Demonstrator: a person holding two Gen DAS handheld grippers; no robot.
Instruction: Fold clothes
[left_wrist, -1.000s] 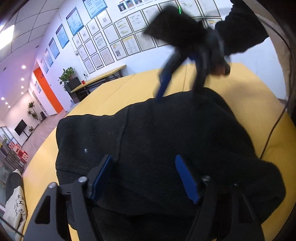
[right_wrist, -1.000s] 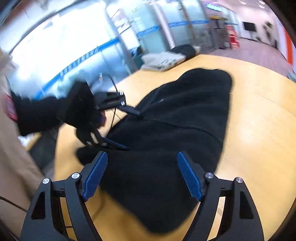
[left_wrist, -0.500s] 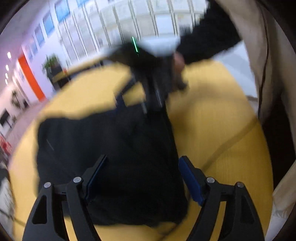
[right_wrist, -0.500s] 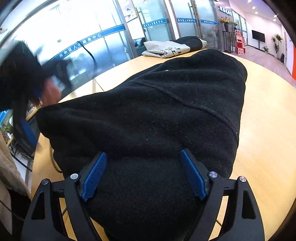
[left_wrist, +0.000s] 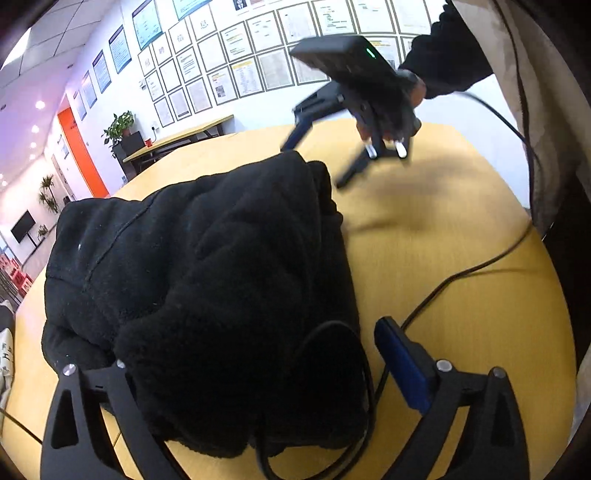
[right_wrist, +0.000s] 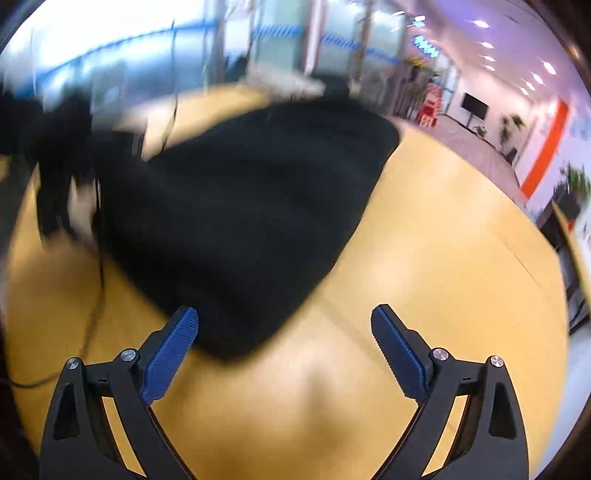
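Observation:
A black fleece garment (left_wrist: 199, 280) lies bunched on the yellow table (left_wrist: 461, 258). My left gripper (left_wrist: 266, 369) is open at its near end; the left finger is hidden under the fleece, the right blue pad (left_wrist: 402, 362) stands beside it. In that view my right gripper (left_wrist: 325, 158) hangs open above the table past the garment's far end. In the blurred right wrist view the garment (right_wrist: 251, 206) lies ahead, and the right gripper (right_wrist: 284, 347) is open and empty over its near corner and bare table (right_wrist: 424, 266).
A black cable (left_wrist: 461, 277) runs over the table on the right and loops over the garment's near end. A person's beige coat (left_wrist: 546, 110) fills the right edge. White and black clothing (left_wrist: 5, 354) lies at the far left.
My right gripper has lifted off the garment and pulled back to its end. My left gripper has shifted to the garment's near end. Both stay open.

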